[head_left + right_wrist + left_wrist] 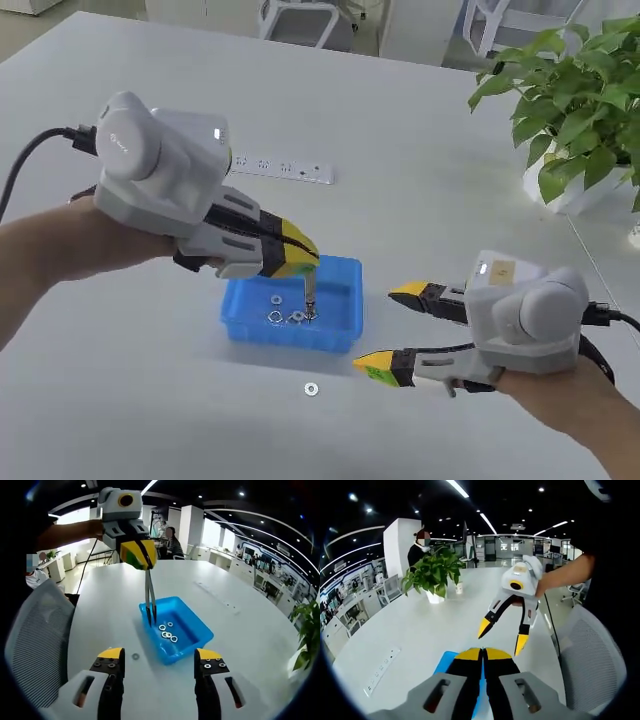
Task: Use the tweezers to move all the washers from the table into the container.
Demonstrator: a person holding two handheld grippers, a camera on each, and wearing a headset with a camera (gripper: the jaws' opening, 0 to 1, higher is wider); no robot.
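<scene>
My left gripper [300,250] is shut on a pair of metal tweezers [308,290] that point down into the blue container [300,340]. Their tips [151,620] stand slightly apart just above the container floor, near several washers [290,315] lying inside. I cannot tell whether they hold a washer. One washer [311,388] lies on the white table in front of the container, also seen from the right gripper view as a washer [135,656]. My right gripper [385,330] hovers open to the right of the container, with nothing between its jaws.
A white power strip [280,168] lies on the table behind the container. A potted plant [580,100] stands at the far right. Chairs stand beyond the far table edge, and a mesh chair [35,630] sits by the near side.
</scene>
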